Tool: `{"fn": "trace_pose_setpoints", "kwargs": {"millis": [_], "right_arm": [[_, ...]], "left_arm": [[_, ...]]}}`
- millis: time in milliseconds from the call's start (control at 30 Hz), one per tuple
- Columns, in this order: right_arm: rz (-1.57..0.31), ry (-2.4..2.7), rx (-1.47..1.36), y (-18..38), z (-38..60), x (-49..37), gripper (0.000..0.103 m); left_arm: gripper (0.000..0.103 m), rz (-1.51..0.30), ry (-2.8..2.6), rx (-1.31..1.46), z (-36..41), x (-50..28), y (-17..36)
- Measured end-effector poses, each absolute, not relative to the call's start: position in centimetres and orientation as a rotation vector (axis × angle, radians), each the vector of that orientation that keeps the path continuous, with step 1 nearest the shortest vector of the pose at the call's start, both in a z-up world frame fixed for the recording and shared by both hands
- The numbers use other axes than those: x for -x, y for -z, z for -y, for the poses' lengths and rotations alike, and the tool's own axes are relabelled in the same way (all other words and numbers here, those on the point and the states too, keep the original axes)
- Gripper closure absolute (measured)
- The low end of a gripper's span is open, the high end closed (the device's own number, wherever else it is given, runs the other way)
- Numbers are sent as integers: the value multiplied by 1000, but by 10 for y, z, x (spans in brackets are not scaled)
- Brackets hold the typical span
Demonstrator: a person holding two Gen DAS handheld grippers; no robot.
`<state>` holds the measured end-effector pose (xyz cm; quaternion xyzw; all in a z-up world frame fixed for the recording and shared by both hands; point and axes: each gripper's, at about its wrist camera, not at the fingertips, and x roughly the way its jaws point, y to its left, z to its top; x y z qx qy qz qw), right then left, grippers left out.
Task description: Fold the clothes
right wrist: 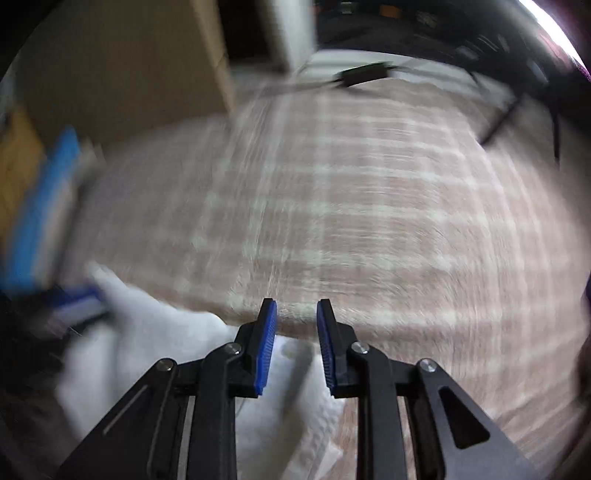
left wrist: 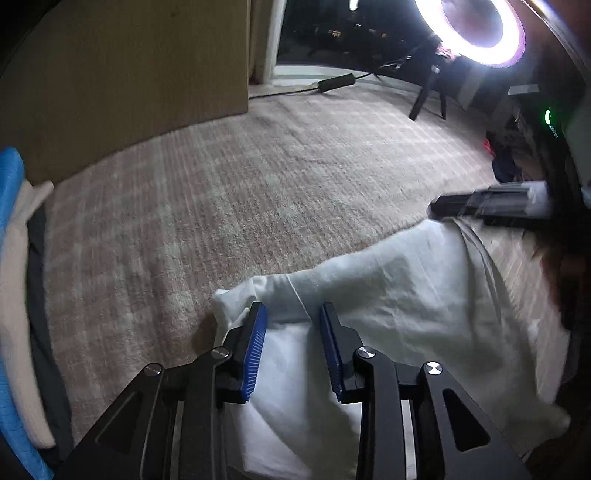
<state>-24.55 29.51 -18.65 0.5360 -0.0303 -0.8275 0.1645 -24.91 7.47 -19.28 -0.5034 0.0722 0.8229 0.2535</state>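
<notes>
A white garment (left wrist: 399, 295) lies crumpled on the pinkish checked carpet (left wrist: 240, 184). My left gripper (left wrist: 293, 310) is open, its blue pads above the garment's left end with nothing between them. In the blurred right wrist view the same white garment (right wrist: 155, 332) lies at lower left. My right gripper (right wrist: 295, 306) is open and empty over the garment's right edge and the carpet (right wrist: 369, 221). The right gripper also shows as a dark blurred shape (left wrist: 487, 206) at the garment's far end in the left wrist view.
A stack of folded clothes, blue, white and dark (left wrist: 18, 295), lies at the left edge. A brown cardboard box (left wrist: 122, 81) stands behind it. A ring light (left wrist: 476, 29) on a tripod stands at back right, with a power brick (left wrist: 336, 82) and cable on the floor.
</notes>
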Motion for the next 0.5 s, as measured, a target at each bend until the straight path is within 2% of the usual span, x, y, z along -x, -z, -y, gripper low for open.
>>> {"fn": "trace_pose_setpoints", "kwargs": {"millis": [33, 167, 300, 367, 500], "right_arm": [[152, 2369, -1517, 181, -309, 242, 80], [164, 2350, -1524, 183, -320, 233, 79], [213, 2284, -1551, 196, -321, 235, 74], [237, 2251, -1564, 203, -321, 236, 68], [309, 2193, -1590, 209, -329, 239, 67]], "left_arm": [[73, -178, -2244, 1366, -73, 248, 192], [74, -74, -2252, 1374, -66, 250, 195], [75, -102, -2247, 1371, -69, 251, 195], [75, -100, -2245, 1373, -67, 248, 196], [75, -93, -2243, 1370, -66, 247, 195]]}}
